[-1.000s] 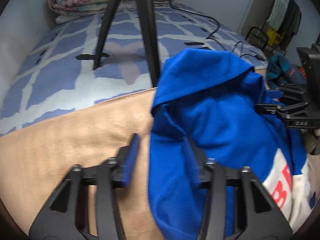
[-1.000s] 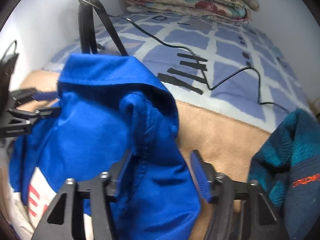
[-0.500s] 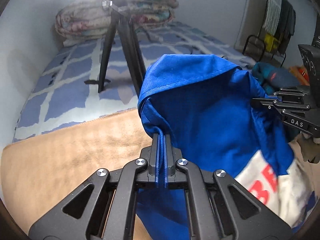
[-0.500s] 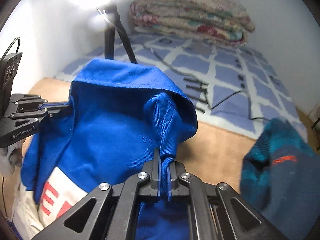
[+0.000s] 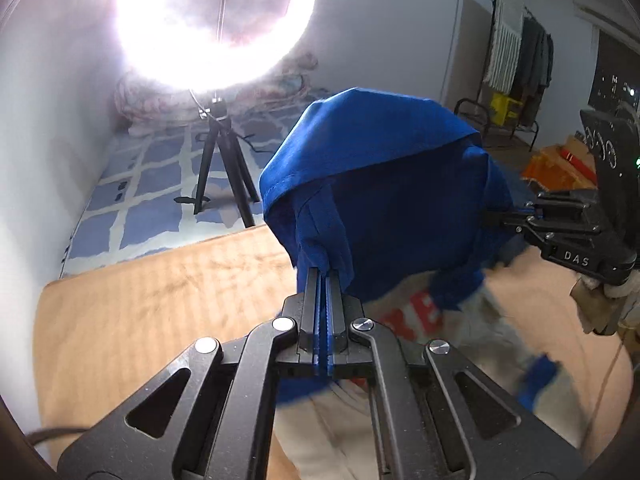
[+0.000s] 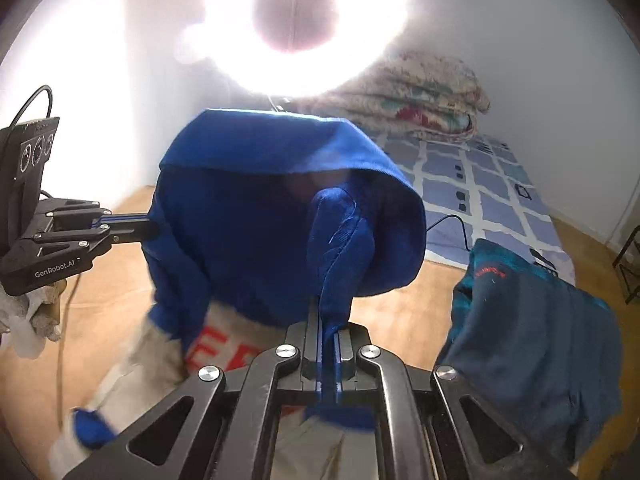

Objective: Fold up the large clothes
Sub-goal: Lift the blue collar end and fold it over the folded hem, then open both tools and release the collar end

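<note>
The left gripper (image 5: 323, 280) has its two black fingers pressed together, with only a thin fold of the blue and cream hooded garment with red lettering (image 5: 384, 184) pinched between their blue pads. The cloth rises straight out of the fingertips as a narrow pleat, then widens ahead into the blue hood, whose hemmed edge arches above and beyond the tips. Below and to the right of the fingers the cream body with red letters hangs down, blurred.

The right gripper (image 6: 327, 312) is closed in the same way, its fingers clamped on a bunched blue fold of the same garment that stands up from the tips and joins the hood directly ahead. To the left of these fingers the cream part with red letters droops; the other gripper comes in from the far left, its tips buried in the blue cloth at the side.

Beneath both pairs of fingers lies a tan fleece blanket (image 5: 152, 300). Beyond it is a mattress with a blue and white grid cover (image 5: 160, 184), a black tripod (image 5: 224, 168) carrying a glaring ring light (image 5: 216, 20), and a folded floral quilt (image 6: 424, 100). Just right of the right fingers lies a dark teal garment (image 6: 532, 340).
</note>
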`<state>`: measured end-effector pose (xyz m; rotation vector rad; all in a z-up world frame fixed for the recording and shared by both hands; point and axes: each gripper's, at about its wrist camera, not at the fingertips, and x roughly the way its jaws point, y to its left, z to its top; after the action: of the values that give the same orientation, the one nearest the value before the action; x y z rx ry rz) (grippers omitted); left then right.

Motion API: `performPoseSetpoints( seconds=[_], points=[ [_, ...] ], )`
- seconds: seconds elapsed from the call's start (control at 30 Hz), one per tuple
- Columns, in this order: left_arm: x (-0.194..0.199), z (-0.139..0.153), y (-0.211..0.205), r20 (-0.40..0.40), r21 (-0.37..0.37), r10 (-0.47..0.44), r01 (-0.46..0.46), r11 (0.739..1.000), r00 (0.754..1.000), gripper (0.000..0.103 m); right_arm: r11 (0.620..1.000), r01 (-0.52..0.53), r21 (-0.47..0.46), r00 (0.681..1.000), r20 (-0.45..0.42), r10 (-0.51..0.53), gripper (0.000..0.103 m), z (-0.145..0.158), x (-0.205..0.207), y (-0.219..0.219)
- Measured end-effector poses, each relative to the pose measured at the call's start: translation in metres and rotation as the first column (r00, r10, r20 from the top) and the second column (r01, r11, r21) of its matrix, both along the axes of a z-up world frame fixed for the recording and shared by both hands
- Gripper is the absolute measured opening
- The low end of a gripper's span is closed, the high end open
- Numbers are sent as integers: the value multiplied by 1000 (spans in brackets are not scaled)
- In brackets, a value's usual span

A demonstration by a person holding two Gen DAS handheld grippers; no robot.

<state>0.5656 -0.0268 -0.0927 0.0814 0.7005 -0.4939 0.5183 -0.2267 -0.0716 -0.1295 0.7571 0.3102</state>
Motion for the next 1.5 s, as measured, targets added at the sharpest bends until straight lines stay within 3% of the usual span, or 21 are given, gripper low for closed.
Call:
performPoseSetpoints(
  seconds=[0.23,0.4,0.57,0.73,1.0,1.1,1.33,1.4,1.47,1.5],
  points=[
    [-82,25,8,14,-37,-8,8,999,1000,0,999,6,52,999,33,-8,1,31,-82,-3],
    [-142,26,6,9,-47,-21,21,999,1000,0,1000,-15,14,998,65,14,1,35,-146,8],
    [-197,14,4,-21,-48,-35,34,998,999,0,1000,7,18,998,57,-8,1,19,-196,5],
    [-243,-14,2,-71,-29,-46,44,999,996,0,1000,21,7,1000,18,-21,1,-18,-248,6],
    [-285,-60,-3,-155,34,-42,48,998,987,0,998,59,-5,997,-56,-59,3,-67,-287,8],
    [-289,-68,6,-196,10,-30,33,999,980,0,997,71,-29,995,-66,-73,10,-73,-290,5],
    [-307,-57,24,-226,19,-25,30,999,974,0,989,49,-142,991,-120,-66,25,-72,-315,-5],
    [-311,-46,36,-246,-26,-15,8,1000,969,7,987,49,-154,989,-134,-70,27,-64,-328,-14],
    [-309,-33,50,-259,-93,6,-32,995,966,43,985,75,-154,986,-136,-96,29,-54,-338,-21],
    [-310,-27,56,-258,-128,17,-51,990,966,52,985,97,-140,985,-127,-115,31,-46,-344,-27]
  ],
)
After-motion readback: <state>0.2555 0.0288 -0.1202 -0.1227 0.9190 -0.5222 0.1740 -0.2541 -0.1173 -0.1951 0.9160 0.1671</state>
